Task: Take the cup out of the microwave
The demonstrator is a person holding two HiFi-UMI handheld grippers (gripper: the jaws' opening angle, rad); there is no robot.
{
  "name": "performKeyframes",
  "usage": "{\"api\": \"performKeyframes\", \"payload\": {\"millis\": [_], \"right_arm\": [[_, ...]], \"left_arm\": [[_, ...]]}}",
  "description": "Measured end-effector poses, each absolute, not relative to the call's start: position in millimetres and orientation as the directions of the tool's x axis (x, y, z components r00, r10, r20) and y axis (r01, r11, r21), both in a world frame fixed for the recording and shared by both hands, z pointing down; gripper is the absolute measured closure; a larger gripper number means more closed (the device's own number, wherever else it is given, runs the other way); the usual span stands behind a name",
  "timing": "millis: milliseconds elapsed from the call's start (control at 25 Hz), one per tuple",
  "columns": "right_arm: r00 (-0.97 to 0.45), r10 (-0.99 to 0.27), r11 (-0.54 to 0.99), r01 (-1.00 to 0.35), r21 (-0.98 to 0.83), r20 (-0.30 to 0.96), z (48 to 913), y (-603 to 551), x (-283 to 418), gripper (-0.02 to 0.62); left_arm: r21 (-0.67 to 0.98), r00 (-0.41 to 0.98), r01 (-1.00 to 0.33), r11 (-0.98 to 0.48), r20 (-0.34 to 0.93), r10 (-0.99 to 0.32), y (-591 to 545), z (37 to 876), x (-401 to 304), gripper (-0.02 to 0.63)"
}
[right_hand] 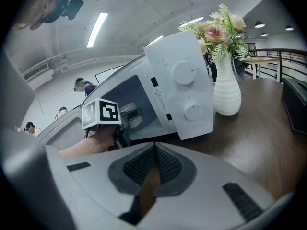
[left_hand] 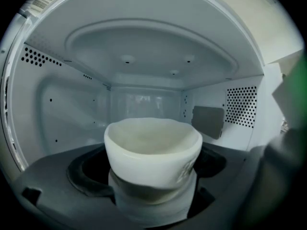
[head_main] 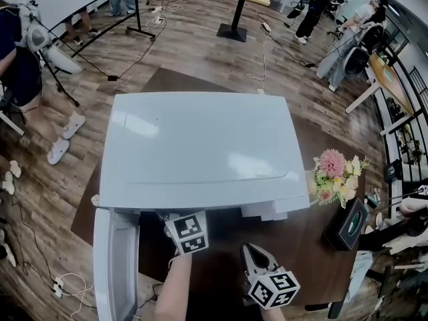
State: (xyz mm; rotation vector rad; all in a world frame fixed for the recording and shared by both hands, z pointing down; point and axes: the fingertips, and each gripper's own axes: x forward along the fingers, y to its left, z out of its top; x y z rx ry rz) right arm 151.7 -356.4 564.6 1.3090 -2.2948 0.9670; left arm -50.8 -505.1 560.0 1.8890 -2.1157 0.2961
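One microwave [head_main: 197, 152], door open, one white cup [left_hand: 152, 152] inside, my left gripper [head_main: 172, 219] clamped around it, my right gripper [head_main: 250, 249] outside, pinched closed and empty

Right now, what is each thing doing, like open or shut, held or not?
microwave door: swung open.
left gripper: shut on the cup.
cup: upright, inside the microwave.
right gripper: shut, empty, outside the microwave.
vase: upright on the table, holding flowers.
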Motion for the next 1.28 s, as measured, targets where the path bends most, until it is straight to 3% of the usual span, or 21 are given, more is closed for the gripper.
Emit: {"api": "performKeyframes", "payload": {"millis": [1280], "right_arm": [[-0.505, -0.641, 0.325, -0.861, -0.392, 0.578, 564, -335, 163, 0.600]], "left_arm": [[0.059, -0.030, -0.997, 0.051, 0.307, -0.951, -485, 545, -39, 0.124]]}}
